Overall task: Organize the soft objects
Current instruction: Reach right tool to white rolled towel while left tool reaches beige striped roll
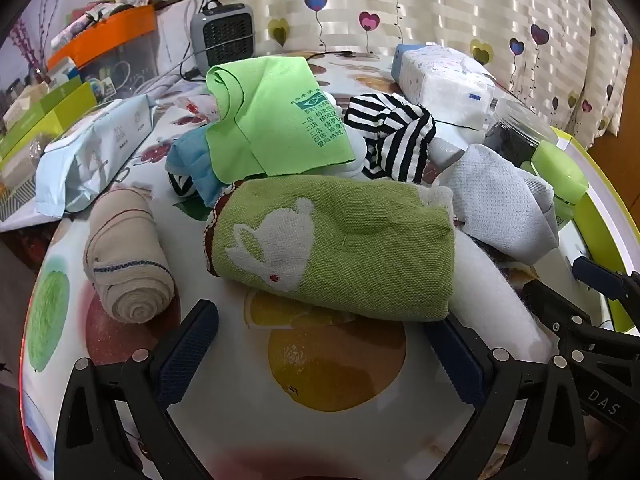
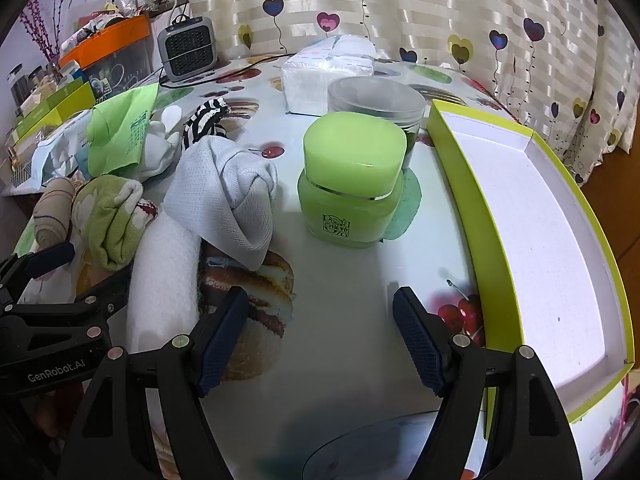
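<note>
A fruit-printed worktop (image 1: 336, 364) stands before a heart-patterned curtain (image 2: 440, 12). Left of the green jar (image 2: 352, 184) lie a bandage roll (image 1: 128, 256), rabbit towel (image 1: 336, 248) and grey cloth (image 2: 228, 188); right, an empty box (image 2: 532, 216). Left tool (image 1: 320, 356) and right tool (image 2: 320, 340) both gape, holding nothing.

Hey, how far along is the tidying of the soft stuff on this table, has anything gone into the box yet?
Nothing looks done: the lime-edged box shows only its bare white floor. Nothing is in hand: the left gripper and right gripper are both open. All is left: the green rabbit towel, beige bandage roll, striped cloth, green printed cloth and grey cloth still lie heaped on the table.
</note>
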### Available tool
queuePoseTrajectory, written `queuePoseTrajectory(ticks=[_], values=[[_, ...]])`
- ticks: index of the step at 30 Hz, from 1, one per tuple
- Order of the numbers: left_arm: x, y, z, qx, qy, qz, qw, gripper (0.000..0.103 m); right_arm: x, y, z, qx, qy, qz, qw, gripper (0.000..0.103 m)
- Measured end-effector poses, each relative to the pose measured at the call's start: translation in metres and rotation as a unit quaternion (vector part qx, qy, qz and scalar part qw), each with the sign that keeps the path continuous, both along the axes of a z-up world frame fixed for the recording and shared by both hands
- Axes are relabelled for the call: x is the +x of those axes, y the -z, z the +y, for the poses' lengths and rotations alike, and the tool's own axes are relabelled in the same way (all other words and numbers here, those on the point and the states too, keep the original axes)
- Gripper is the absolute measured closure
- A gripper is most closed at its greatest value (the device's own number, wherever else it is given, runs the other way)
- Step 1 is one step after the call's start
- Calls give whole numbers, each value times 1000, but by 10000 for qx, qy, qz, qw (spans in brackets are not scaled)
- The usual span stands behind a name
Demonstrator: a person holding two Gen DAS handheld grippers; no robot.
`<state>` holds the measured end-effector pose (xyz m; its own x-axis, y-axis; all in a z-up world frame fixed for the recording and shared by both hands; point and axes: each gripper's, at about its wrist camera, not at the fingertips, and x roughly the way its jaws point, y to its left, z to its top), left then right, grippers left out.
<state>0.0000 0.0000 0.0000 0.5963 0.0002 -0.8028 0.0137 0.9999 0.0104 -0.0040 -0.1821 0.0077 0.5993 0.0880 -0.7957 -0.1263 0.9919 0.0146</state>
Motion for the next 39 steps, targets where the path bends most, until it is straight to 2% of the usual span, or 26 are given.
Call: queuePoseTrajectory(ticks=[21, 27, 39], values=[[0, 0, 0, -4, 30, 14, 10000, 1, -2, 0, 0, -2, 5, 2, 10000, 28], [-17, 1, -1, -5, 65, 6, 10000, 1, -4, 0, -2, -4, 27, 5, 10000, 28], [-24, 0, 0, 0, 225, -9, 9997, 1, -15, -1, 0, -2, 31, -2, 10000, 28]])
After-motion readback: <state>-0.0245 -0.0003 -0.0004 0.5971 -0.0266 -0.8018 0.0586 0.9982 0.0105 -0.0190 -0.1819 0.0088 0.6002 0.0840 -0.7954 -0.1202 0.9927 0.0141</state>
